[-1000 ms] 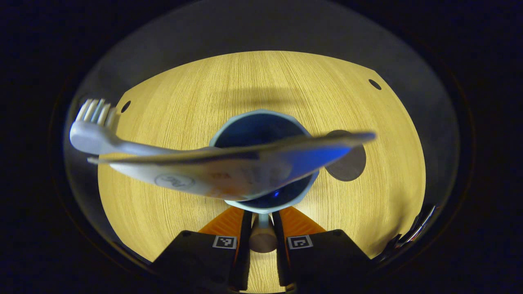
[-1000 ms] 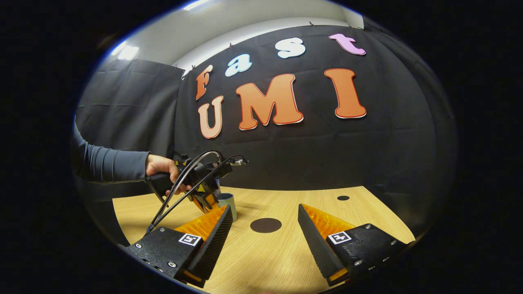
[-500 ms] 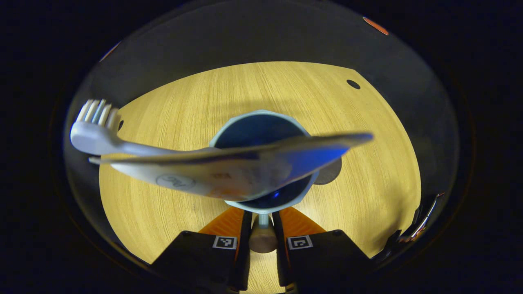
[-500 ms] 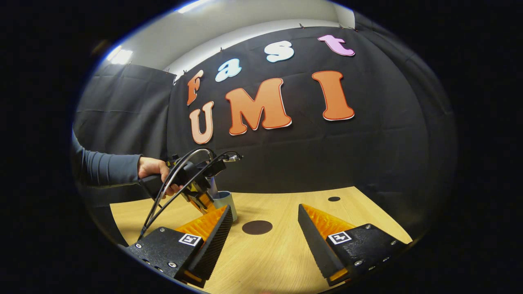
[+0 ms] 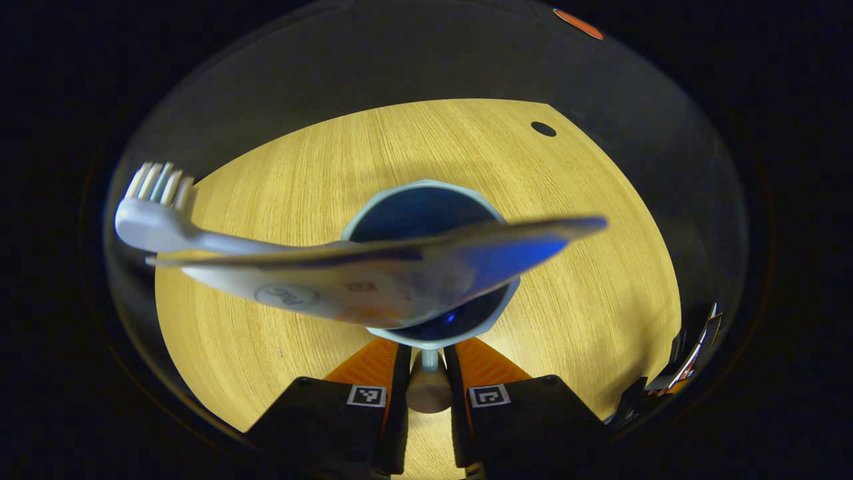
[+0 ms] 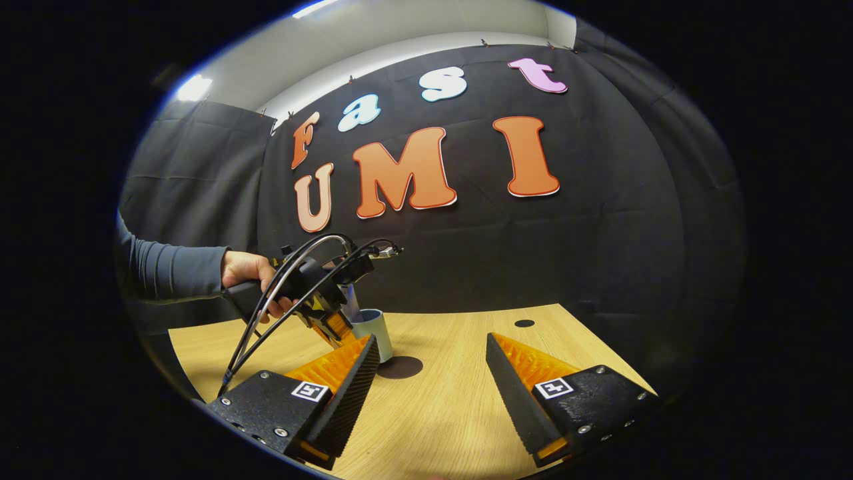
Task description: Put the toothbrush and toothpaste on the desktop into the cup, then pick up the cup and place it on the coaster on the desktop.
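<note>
My left gripper point(image 5: 426, 373) clamps the cup point(image 5: 430, 263) handle; it's rigid, top-heavy with toothbrush point(image 5: 156, 213) and toothpaste point(image 5: 373, 277). Right gripper point(image 6: 433, 373) jaws gape empty.

one cup point(image 5: 430, 267), one toothbrush point(image 5: 156, 213), one toothpaste tube point(image 5: 373, 280), one coaster point(image 6: 400, 367), two tongs
</note>
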Tool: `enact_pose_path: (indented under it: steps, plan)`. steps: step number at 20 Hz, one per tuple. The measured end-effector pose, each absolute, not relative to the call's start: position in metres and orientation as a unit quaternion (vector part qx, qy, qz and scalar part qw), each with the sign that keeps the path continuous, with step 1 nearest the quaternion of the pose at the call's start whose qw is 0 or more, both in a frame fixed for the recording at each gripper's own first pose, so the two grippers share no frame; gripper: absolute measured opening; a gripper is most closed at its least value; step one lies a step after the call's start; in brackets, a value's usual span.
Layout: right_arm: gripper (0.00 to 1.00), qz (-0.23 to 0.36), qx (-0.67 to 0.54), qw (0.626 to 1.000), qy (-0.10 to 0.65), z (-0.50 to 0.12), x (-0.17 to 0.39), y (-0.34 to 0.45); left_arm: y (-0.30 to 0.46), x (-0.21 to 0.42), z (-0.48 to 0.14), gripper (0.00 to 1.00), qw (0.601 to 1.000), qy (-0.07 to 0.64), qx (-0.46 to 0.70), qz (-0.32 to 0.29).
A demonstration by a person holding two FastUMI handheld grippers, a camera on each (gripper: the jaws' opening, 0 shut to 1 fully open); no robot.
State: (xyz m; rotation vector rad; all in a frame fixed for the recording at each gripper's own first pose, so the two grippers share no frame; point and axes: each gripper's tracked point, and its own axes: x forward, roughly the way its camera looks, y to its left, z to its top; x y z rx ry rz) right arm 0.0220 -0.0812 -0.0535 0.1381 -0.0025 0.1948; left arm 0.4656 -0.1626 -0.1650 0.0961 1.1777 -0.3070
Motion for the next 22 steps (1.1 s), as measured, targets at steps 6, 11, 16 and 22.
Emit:
enact_pose_path:
  steps: [6, 11, 16, 22]
  plan:
    - [0.96, 0.085, 0.064, 0.994, 0.006, -0.061, 0.020, -0.093, -0.206, 0.473, -0.173, 0.31, 0.816, 0.553, 0.058, -0.155]
    - [0.97, 0.078, 0.074, 0.994, 0.011, -0.065, 0.017, -0.101, -0.225, 0.475, -0.194, 0.31, 0.805, 0.568, 0.054, -0.161]
    - [0.96, 0.073, 0.077, 0.994, 0.017, -0.067, 0.018, -0.102, -0.189, 0.496, -0.230, 0.34, 0.810, 0.560, 0.058, -0.163]
    - [0.96, 0.071, 0.079, 0.994, 0.020, -0.061, 0.018, -0.094, -0.173, 0.526, -0.242, 0.76, 0.836, 0.512, 0.057, -0.191]
